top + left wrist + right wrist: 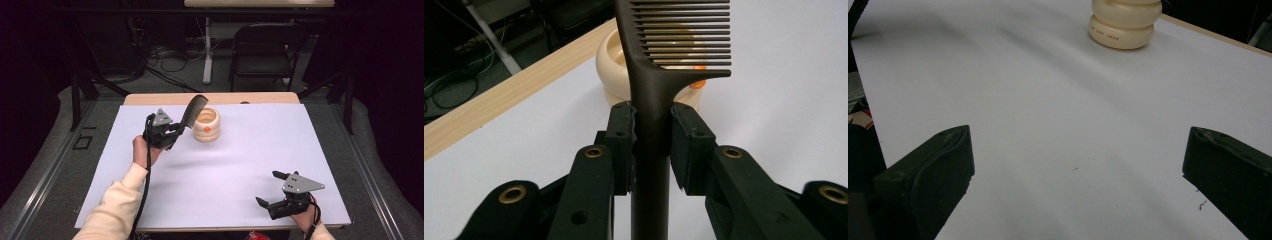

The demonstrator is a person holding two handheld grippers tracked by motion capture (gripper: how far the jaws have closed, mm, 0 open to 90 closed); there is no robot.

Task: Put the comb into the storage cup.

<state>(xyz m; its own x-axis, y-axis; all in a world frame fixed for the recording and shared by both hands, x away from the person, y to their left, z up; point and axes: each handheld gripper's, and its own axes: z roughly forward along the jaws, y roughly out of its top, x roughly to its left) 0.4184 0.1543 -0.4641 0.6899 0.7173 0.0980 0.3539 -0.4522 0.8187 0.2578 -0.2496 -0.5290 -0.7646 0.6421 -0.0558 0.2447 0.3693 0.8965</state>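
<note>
In the high view we see the left gripper (176, 131) raised above the white surface (240, 165) in the upper left of the frame, its jaws clamped on the handle of a dark comb (193, 111). The comb rises up and to the right from the jaws, and its toothed end lies at the left rim of the cream ribbed pot (206, 125), which stands upright on the surface near the far wooden edge. In the left gripper view we find the comb (651, 95) handle held upright between the two pads (621, 135), its teeth pointing to the right of the frame, with the pot (616, 65) just behind it. The right gripper (272, 189) sits low in the lower right of the high view, well apart from the pot; in the right gripper view its jaws stand wide apart over bare surface (1058, 130), and the pot (1124, 24) appears at the top of the frame.
</note>
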